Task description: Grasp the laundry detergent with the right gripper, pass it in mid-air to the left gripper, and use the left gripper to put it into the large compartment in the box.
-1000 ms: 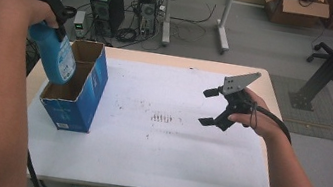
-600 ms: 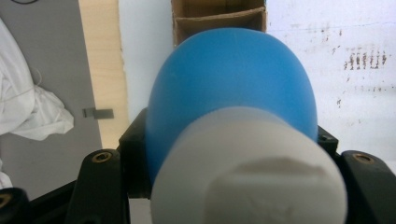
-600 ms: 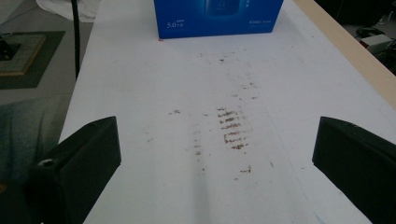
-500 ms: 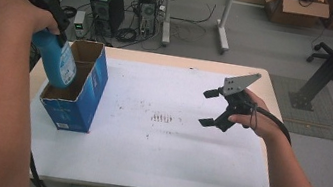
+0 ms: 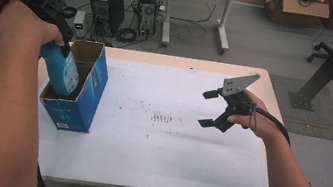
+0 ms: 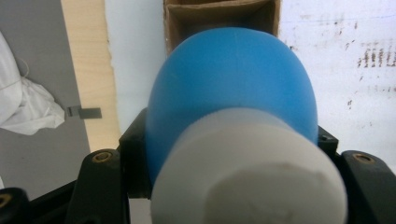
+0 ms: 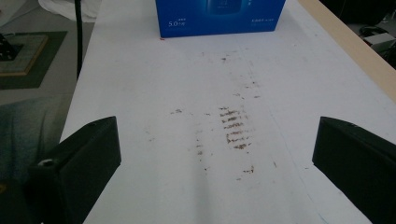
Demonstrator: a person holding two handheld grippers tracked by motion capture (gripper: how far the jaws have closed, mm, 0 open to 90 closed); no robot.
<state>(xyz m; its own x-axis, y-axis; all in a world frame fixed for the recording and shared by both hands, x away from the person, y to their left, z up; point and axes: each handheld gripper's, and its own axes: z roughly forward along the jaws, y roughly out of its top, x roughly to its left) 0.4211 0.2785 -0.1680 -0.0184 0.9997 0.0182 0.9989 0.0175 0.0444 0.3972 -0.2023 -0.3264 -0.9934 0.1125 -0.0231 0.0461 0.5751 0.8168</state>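
Two grippers in play: left gripper (image 5: 62,49) is clamped on the neck end of a blue bottle (image 5: 64,71) with a white cap (image 6: 250,172), bottle base already inside the open top of the blue carton (image 5: 78,92) standing at the table's left edge. Right gripper (image 5: 215,110) hangs over the right half of the table (image 5: 153,162), jaws spread wide, holding nothing. Step looks like lowering the bottle into the carton: keep it plumb and centred in the opening, since the carton walls sit close around it in the left gripper view, and let go only once it bottoms out. Carton is tall, narrow and near the table edge, so side load could tip or push it off; bracing it with the free gripper would help. Plenty of bare table between carton and right gripper, only brown scuff marks (image 7: 233,128) there.
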